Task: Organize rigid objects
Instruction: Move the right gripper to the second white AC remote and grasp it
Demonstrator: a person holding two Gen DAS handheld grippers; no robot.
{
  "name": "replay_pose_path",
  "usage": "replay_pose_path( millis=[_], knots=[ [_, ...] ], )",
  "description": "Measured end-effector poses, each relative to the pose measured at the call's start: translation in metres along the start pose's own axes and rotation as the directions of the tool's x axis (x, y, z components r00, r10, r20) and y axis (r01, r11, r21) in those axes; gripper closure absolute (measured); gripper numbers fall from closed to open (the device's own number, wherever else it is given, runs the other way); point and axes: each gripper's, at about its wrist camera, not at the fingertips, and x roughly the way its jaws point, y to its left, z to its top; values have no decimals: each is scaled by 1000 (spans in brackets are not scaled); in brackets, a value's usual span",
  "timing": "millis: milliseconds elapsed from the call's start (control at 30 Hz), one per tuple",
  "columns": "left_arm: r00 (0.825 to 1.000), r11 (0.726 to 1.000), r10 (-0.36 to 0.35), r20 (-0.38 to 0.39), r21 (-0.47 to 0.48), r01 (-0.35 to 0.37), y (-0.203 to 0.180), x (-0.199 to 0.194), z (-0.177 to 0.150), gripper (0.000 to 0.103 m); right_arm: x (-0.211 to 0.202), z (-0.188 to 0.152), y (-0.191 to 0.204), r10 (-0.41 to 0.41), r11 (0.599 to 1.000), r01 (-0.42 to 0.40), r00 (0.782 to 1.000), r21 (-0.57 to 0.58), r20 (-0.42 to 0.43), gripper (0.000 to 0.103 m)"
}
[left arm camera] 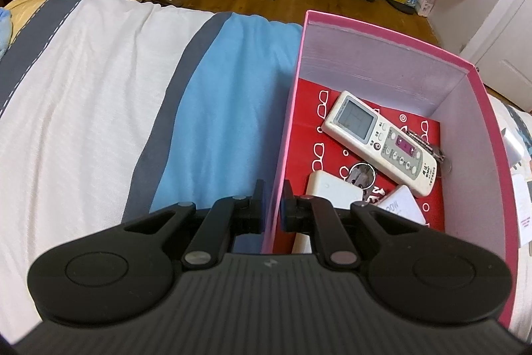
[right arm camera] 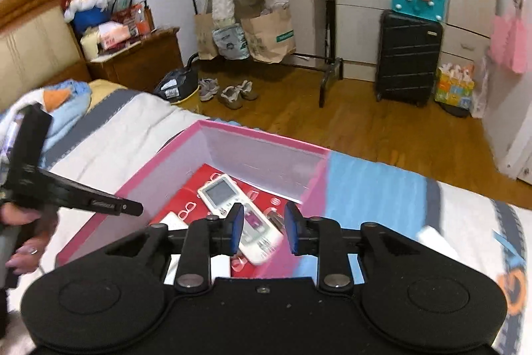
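While the cream plastic remote control [left arm camera: 380, 143] lies flat inside the pink cardboard box [left arm camera: 382, 55], its long axis runs diagonally, screen end toward the far wall. Beside it on the red patterned floor rest two white rectangular blocks [left arm camera: 334, 192]. The left gripper [left arm camera: 272, 205] pinches the box's near wall; the right gripper [right arm camera: 263, 228] hangs above, jaws parted, empty.

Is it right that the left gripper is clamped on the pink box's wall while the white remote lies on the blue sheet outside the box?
Not quite. The left gripper does clamp the pink box wall, but the white remote lies inside the box, on its red bottom, as the left wrist view shows.
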Motion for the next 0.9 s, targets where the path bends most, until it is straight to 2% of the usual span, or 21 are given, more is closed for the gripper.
replay_pose_path(
  millis=[133,233,367,567,667,767,833,900],
  knots=[
    [1000,1000,-4,-9,-12,4,0,0,1,95,-39,-12,-35,19,997,-18,1000,69,-23,56],
    [1000,1000,-4,-15,-16,4,0,0,2,95,-59,-20,-63,12,995,-10,1000,101,-26,51],
    [1000,1000,3,-10,-8,-3,-1,-1,3,95,-71,-35,-97,-27,990,36,997,136,-71,48],
    [1000,1000,10,-7,2,-10,-2,0,3,95,-63,-67,-137,-107,983,130,979,128,-173,38],
    [1000,1000,9,-8,-4,-9,-2,0,3,95,-54,-87,-157,-161,977,186,965,107,-207,38],
    [1000,1000,12,-8,-4,-12,-2,-1,3,95,-38,-104,-178,-166,980,189,950,63,-263,40],
    [1000,1000,16,-7,1,-16,-3,0,3,95,-27,-118,-192,-185,976,211,929,47,-322,40],
    [1000,1000,22,-8,8,-22,-4,1,3,95,-26,-129,-202,-173,977,206,923,60,-343,40]
  ],
)
